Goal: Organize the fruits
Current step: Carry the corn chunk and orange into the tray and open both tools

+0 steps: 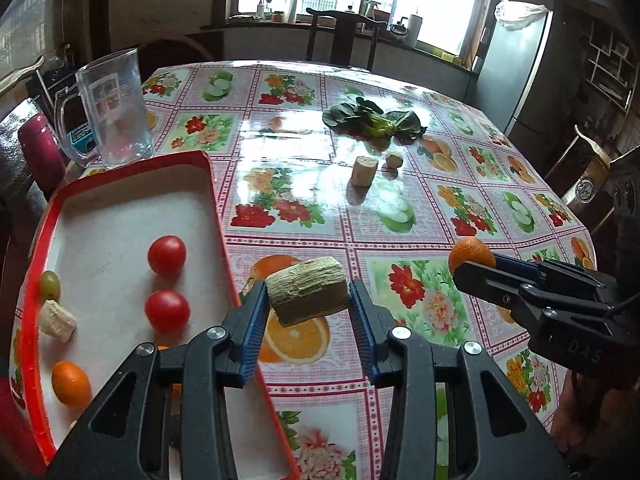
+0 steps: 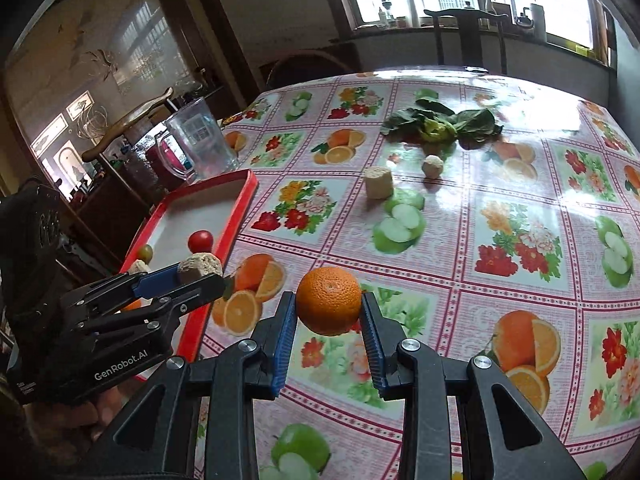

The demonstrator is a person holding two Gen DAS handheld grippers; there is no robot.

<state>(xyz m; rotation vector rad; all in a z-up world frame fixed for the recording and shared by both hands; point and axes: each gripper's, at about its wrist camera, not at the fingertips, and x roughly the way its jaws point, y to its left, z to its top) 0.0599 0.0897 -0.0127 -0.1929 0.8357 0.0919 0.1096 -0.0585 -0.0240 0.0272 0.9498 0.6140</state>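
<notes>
My left gripper (image 1: 309, 300) is shut on a tan sugarcane chunk (image 1: 307, 290), held above the table just right of the red-rimmed tray (image 1: 120, 208); it also shows in the right wrist view (image 2: 196, 276). My right gripper (image 2: 329, 312) is shut on an orange (image 2: 329, 300), held above the tablecloth; in the left wrist view the orange (image 1: 470, 255) is at the right. The tray holds two red tomatoes (image 1: 167, 255), a green grape (image 1: 50, 285), a pale chunk (image 1: 57, 318) and a small orange (image 1: 71, 383).
Two more tan chunks (image 1: 364, 170) lie mid-table near a leafy green vegetable (image 1: 374, 120). A clear plastic jug (image 1: 114, 108) stands behind the tray. A wooden chair (image 1: 344, 32) stands at the far edge, a fridge (image 1: 516, 64) at right.
</notes>
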